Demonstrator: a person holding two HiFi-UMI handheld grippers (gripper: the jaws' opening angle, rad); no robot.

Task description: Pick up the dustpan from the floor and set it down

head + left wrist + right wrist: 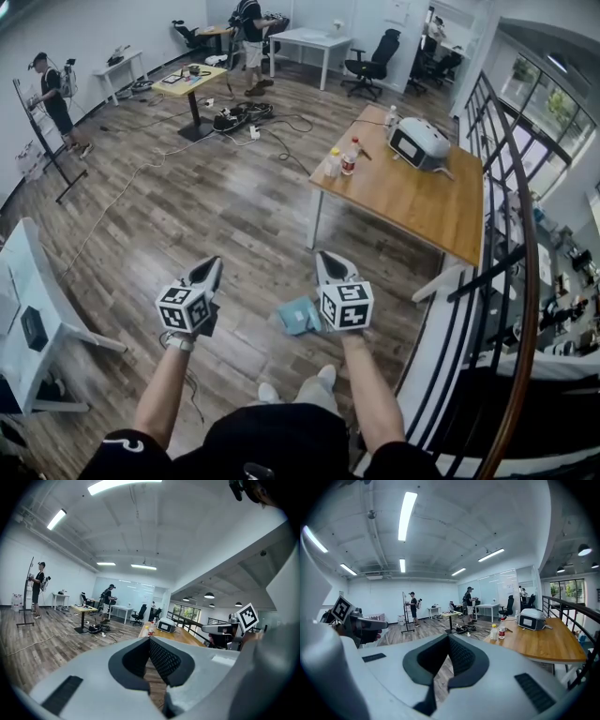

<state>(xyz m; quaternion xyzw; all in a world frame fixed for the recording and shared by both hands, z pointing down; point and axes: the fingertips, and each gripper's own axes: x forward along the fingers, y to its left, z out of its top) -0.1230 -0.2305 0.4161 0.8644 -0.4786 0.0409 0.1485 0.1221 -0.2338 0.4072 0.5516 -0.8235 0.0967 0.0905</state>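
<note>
So the dustpan [298, 316], a small pale-blue plastic one, was lying flat on the wood-plank floor [187, 206]. It was on the wearer's side of the long wooden table with white legs [412, 197], a little way out from the near-left leg.

The right gripper [328, 261] was above it on the side closer to that table. In the head view its marker cube overlapped the pan's edge, but it wasn't gripping the pan. Its jaws were pressed together with nothing in them. The left gripper [211, 267] sat further from the table, on the pan's other side, also closed tip to tip and empty.

On the table, a white boxy appliance with a dark screen [419, 143] sat toward the far end. Two small bottles [341, 161] stood at the far-left corner.
</note>
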